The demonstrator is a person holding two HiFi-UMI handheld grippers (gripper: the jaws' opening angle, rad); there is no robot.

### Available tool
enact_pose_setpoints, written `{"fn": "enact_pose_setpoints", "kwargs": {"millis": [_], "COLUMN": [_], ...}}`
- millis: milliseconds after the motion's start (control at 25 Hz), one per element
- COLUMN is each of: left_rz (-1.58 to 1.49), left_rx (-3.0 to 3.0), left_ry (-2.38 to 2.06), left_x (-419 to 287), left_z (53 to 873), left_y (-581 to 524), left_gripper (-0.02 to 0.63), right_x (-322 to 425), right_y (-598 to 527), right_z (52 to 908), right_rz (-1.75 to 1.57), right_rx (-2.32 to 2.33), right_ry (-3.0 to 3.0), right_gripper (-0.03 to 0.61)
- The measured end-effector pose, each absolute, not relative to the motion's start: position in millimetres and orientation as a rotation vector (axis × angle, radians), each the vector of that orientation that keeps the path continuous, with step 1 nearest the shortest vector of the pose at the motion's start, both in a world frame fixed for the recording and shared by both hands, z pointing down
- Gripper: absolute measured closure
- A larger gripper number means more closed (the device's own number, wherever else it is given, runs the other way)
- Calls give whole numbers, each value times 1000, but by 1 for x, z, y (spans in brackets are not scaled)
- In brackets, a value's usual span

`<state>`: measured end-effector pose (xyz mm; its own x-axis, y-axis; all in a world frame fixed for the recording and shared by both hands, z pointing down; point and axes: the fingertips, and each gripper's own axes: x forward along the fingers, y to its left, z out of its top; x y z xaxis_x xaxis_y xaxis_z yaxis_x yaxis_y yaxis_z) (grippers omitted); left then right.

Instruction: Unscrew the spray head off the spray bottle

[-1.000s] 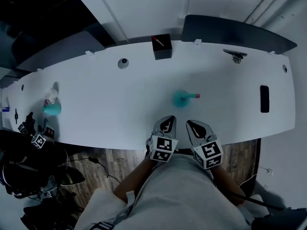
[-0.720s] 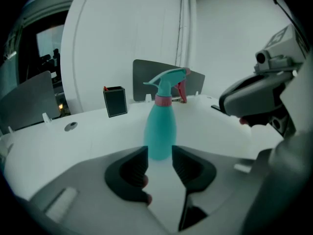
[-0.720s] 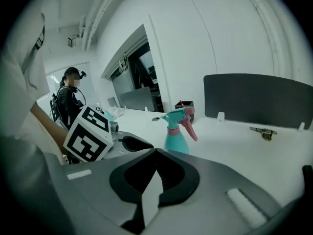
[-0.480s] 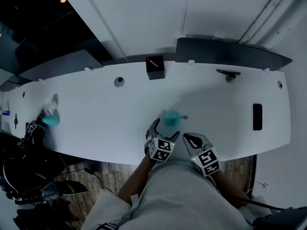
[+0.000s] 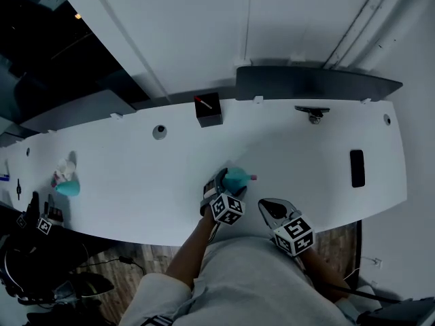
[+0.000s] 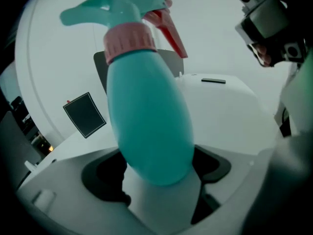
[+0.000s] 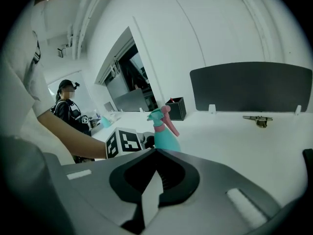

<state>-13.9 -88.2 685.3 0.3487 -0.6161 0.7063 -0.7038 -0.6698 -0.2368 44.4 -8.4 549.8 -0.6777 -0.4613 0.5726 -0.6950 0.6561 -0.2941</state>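
A teal spray bottle with a pink collar, teal spray head and pink trigger stands near the front edge of the white table. My left gripper has just opened its jaws, and the bottle's body now sits between them. I see no pad pressing on it. My right gripper is shut and empty, to the right of the bottle near the table edge. In the right gripper view the bottle stands just beyond the shut right gripper.
A black box and a dark partition stand at the table's back edge. A second teal bottle sits far left, a black phone at the right. A person stands beyond the table's left end.
My left gripper has moved forward and down to the bottle, going from shut to open around its body. The right gripper has shifted only a little.
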Motion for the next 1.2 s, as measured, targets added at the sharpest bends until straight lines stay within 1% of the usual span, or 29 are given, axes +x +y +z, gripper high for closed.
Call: {"fn": "enact_pose_setpoints", "kwargs": {"millis": [160, 320, 360, 400, 440, 560, 640, 840, 1040, 1080, 1200], "left_rz": [1313, 1563, 1619, 1669, 1715, 1837, 1892, 1901, 1852, 1848, 1837], "left_rx": [2528, 2573, 2575, 2572, 2565, 2537, 2516, 2541, 2592, 2611, 2658], "left_ry": [-1246, -1407, -1473, -1541, -1607, -1746, -1779, -1774, -1872, -1895, -1946], "left_x": [-15, -35, -42, -50, -58, -78, -87, -86, -80, -78, -72], "left_z": [685, 668, 659, 649, 639, 618, 616, 617, 602, 596, 582], "left_y": [-85, -90, -94, -98, -103, -111, -111, -99, -92, -92, -92], "left_gripper": [202, 206, 207, 207, 209, 214, 219, 222, 222, 222, 222], "right_x": [40, 21, 14, 7, 1, -12, -17, -21, -12, -8, -2], "right_y": [-9, -3, 0, 2, 1, -11, -21, -19, -29, -35, -51], "right_z": [553, 546, 540, 533, 525, 501, 500, 519, 518, 516, 510], "right_rz": [787, 1132, 1255, 1388, 1528, 1906, 1999, 1924, 2027, 2039, 1969], "right_rx": [899, 767, 692, 612, 541, 447, 469, 524, 576, 600, 680], "right_ry": [-2433, -2492, -2504, -2510, -2511, -2499, -2480, -2441, -2433, -2444, -2501], "right_gripper": [577, 577, 523, 387, 340, 334, 331, 334, 334, 331, 294]}}
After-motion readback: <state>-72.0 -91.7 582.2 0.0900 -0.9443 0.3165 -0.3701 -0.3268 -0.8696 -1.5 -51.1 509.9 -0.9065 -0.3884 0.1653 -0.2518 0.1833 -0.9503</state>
